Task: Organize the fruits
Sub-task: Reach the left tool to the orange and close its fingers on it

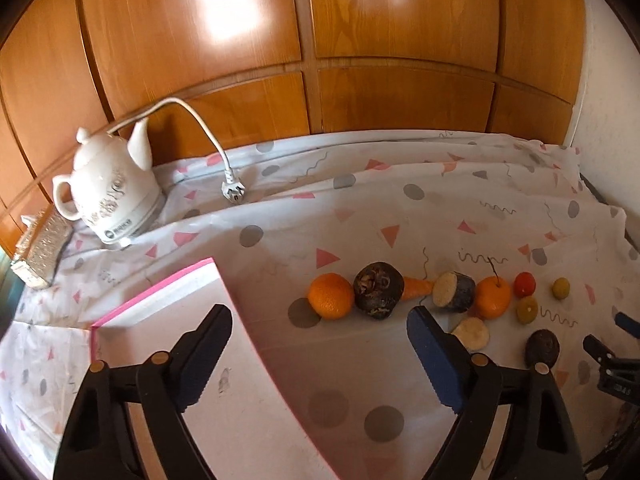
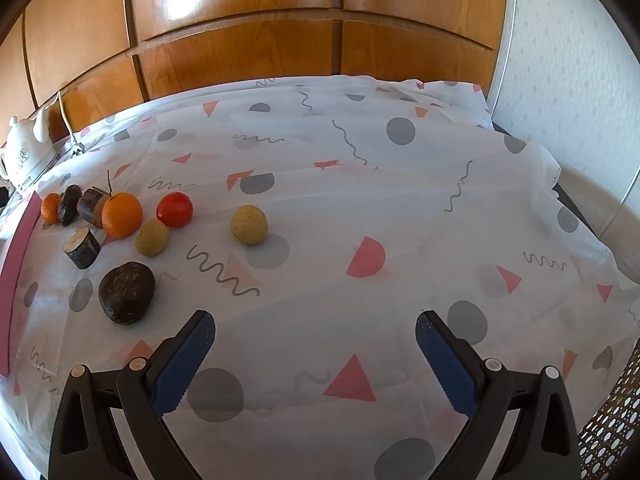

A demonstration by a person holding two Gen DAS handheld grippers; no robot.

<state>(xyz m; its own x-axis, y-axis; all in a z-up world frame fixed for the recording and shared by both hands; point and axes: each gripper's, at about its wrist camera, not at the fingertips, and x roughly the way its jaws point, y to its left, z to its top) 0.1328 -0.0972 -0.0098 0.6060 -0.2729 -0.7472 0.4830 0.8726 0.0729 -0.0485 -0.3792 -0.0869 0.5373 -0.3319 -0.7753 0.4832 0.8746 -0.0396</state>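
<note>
Fruits and vegetables lie in a cluster on the patterned cloth. In the left wrist view I see an orange (image 1: 331, 295), a dark round root (image 1: 378, 290), a carrot piece (image 1: 417, 288), a cut dark radish (image 1: 454, 291), a stemmed orange (image 1: 493, 297), a red tomato (image 1: 524, 284) and small yellow-green fruits (image 1: 561, 288). My left gripper (image 1: 320, 354) is open and empty, just before the cluster. My right gripper (image 2: 315, 350) is open and empty; a dark root (image 2: 127, 293), a tomato (image 2: 174, 209) and a yellow fruit (image 2: 249, 225) lie to its front left.
A pink-edged white board (image 1: 208, 320) lies under my left gripper's left finger. A white kettle (image 1: 110, 184) with cord and plug (image 1: 233, 191) stands back left, beside a glittery box (image 1: 42, 246). Wooden panels (image 1: 320, 60) back the table. The right gripper's tip shows at the right edge (image 1: 608, 356).
</note>
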